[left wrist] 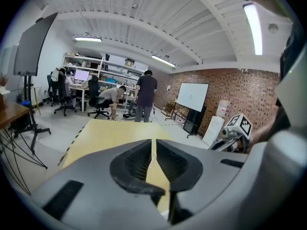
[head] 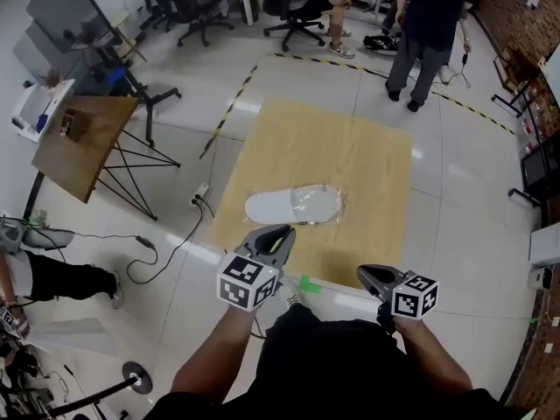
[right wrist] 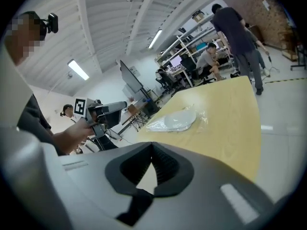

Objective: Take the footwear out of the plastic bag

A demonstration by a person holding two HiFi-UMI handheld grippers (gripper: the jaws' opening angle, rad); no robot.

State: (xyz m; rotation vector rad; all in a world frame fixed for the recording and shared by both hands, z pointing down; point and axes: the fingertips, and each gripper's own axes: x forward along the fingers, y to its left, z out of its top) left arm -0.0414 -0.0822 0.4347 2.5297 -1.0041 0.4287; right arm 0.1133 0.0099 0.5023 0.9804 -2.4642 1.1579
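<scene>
Left gripper [left wrist: 153,143] barely released, right gripper [right wrist: 152,146] clenched empty; its view, not the left's, shows the bagged slipper [right wrist: 180,120].

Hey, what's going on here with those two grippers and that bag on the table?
A person holds a gripper in each hand at the near edge of a wooden table. A white slipper lies inside a clear plastic bag on it, untouched. The left gripper has its jaws a crack apart, the right gripper is shut; both are empty and short of the bag.
</scene>
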